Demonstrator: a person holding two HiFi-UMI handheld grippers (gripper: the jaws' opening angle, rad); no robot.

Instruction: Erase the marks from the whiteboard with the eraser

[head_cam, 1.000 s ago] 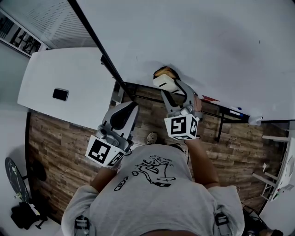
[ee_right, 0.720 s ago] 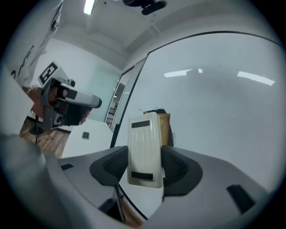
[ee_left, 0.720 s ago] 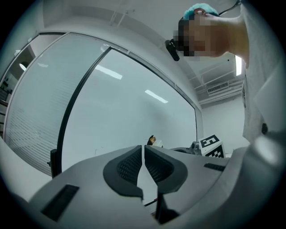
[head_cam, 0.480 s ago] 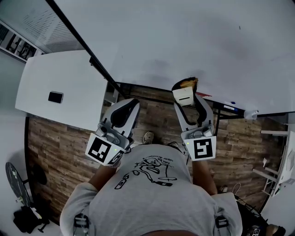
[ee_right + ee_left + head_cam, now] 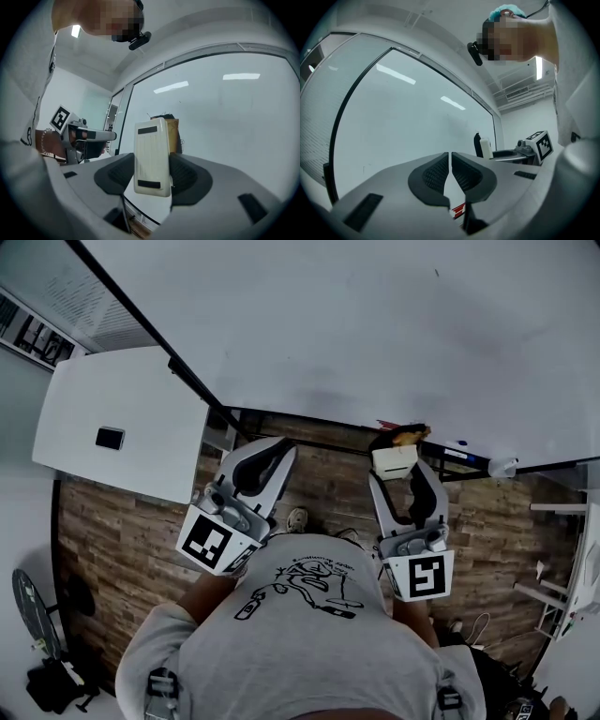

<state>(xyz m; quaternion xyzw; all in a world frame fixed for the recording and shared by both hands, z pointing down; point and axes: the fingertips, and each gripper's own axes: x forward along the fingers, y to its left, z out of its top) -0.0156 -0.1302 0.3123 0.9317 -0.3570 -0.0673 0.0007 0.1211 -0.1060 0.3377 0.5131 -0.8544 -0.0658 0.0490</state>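
Note:
The whiteboard fills the top of the head view and shows no plain marks. My right gripper is shut on the cream eraser, whose brown felt side points at the board's lower edge near the marker tray. In the right gripper view the eraser stands upright between the pads, a little way off the board. My left gripper hangs lower left, off the board, shut with nothing between its pads.
A white table with a small dark device stands at left. Wood floor runs below the board. Markers lie on the tray, and a white object sits at its right end.
My right gripper has carried the eraser rightward and down along the board to its bottom edge near the tray. The left gripper has barely moved.

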